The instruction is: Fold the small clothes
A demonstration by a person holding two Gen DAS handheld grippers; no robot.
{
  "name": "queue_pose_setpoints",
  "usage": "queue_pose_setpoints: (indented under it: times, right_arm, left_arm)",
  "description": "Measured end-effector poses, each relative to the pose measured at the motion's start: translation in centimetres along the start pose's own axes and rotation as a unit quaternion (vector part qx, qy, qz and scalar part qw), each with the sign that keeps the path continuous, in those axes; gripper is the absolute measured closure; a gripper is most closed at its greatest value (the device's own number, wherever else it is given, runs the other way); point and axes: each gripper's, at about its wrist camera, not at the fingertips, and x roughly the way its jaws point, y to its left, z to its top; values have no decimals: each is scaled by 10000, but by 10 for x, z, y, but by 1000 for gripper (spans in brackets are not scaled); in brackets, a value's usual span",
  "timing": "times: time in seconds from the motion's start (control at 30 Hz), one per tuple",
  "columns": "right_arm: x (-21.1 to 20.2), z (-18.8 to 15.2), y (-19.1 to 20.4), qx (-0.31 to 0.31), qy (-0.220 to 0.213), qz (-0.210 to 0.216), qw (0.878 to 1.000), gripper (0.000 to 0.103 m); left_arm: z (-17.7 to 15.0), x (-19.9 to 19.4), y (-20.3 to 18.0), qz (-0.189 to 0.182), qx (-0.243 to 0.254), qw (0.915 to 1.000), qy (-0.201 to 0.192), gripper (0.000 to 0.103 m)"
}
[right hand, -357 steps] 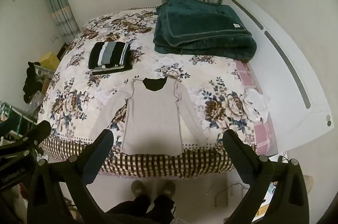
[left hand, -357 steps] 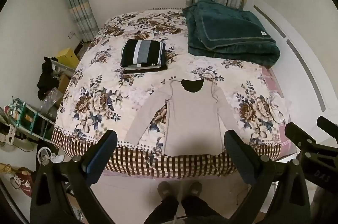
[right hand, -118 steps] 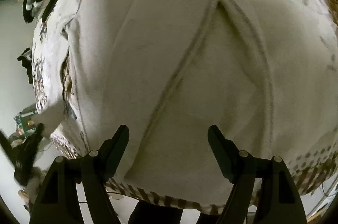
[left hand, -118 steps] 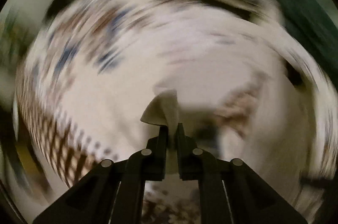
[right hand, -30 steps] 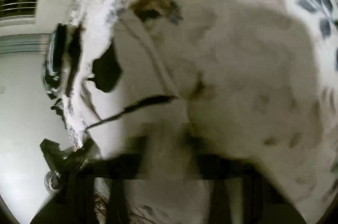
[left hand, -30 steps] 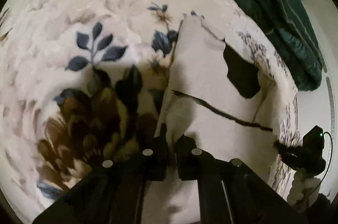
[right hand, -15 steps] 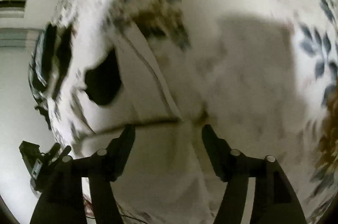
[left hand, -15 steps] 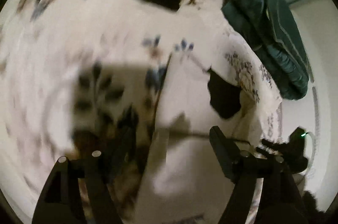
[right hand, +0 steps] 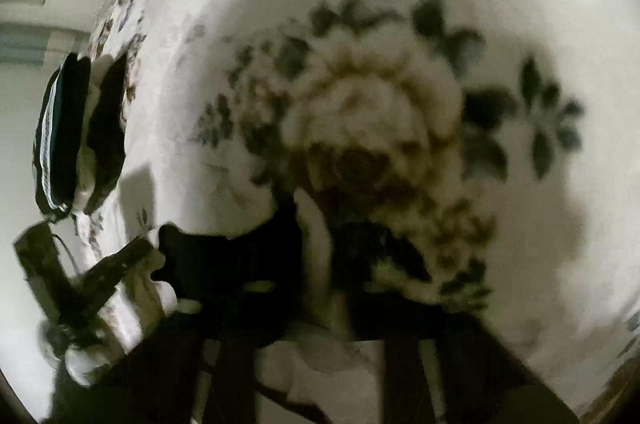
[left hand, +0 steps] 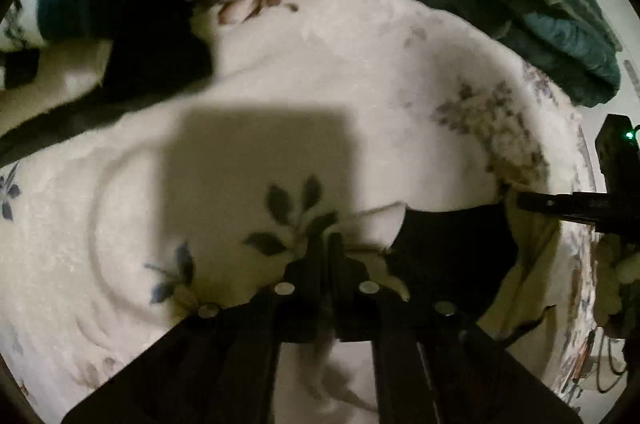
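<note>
The beige long-sleeved top [left hand: 372, 220] lies on the floral bedspread [left hand: 280, 72], its black neck opening [left hand: 452, 244] just right of my left gripper. My left gripper [left hand: 325, 244] is shut on the top's shoulder edge beside the neck. In the right wrist view the top [right hand: 320, 360] shows pale below my fingers and its black neck opening [right hand: 224, 260] lies to the left. My right gripper [right hand: 316, 224] is blurred; its jaws stand close together with a strip of the beige cloth between them.
A folded dark green blanket [left hand: 540, 4] lies at the far right of the bed. A folded striped dark garment [right hand: 60, 136] sits at the left, also dark in the left wrist view [left hand: 120, 24]. The other gripper [left hand: 592, 200] shows at the right edge.
Half a second ago both grippers were open over the top's shoulders. Both have moved forward to the neckline and closed on the cloth there.
</note>
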Motion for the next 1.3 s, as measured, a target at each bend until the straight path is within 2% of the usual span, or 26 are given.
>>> queue_pose_setpoints:
  times: [0.13,0.33,0.43,0.53,0.63,0.73,0.8,0.83,0.87,0.93,0.97,1.0,1.03,1.07,1.13,1.23,1.3]
  right_arm:
    - [-26,-10,20,-234,-360,141,9990,98]
    - [-75,-55,45,-706,-666,283,9949,98]
    - [-103,-92,48,-812,-761,558,9922,98]
    - [-121,-131,39,-830,-721,819,9906,98]
    - [-124,-174,17,-725,-536,860,9922,98]
    - [-119,-209,-12,-535,-258,687,9959,98]
    - [-106,-232,-39,-176,254,522,9982,97]
    - [-103,-239,-49,8,407,450,9982,97]
    - [-100,-248,-62,247,586,422,9971,97]
    - [-101,-259,-80,650,644,413,9949,93]
    - [-104,-263,-86,826,563,503,9937,88]
    - [-107,-265,-92,1058,458,652,9912,67]
    - [-108,-265,-97,1311,353,834,9872,42]
    - [-108,-265,-99,1491,264,1002,9834,35]
    - [-103,-261,-99,1879,108,1472,9710,34]
    - [-86,-251,-95,2239,4,1734,9591,34]
    - [-73,-245,-91,2356,19,1673,9573,34]
  left_arm:
    - [-13,-36,-14,-230,195,9988,-377,101]
    - [-48,-95,-29,-345,125,9961,-804,101]
    - [-82,-128,-30,-397,-65,9936,-1056,101]
    - [-126,-149,-34,-401,-196,9924,-1143,101]
    - [-174,-152,-28,-361,-475,9932,-1002,99]
    - [-223,-142,-3,-468,-1187,9904,-538,98]
    - [-256,-134,16,-495,-1805,9822,-135,97]
    - [-266,-134,21,-525,-1999,9784,-58,97]
    - [-278,-133,29,-615,-2331,9705,3,97]
    - [-284,-133,35,-882,-2675,9595,-10,88]
    - [-281,-132,36,-1005,-2789,9550,-41,73]
    - [-274,-132,34,-1125,-2857,9516,-137,54]
    - [-268,-131,33,-1220,-2895,9491,-234,46]
    - [-257,-130,29,-1343,-2953,9452,-361,38]
    - [-228,-122,22,-1622,-3004,9386,-504,38]
    - [-191,-99,10,-1555,-2841,9449,-488,38]
    - [-176,-79,5,-1394,-2821,9485,-353,39]
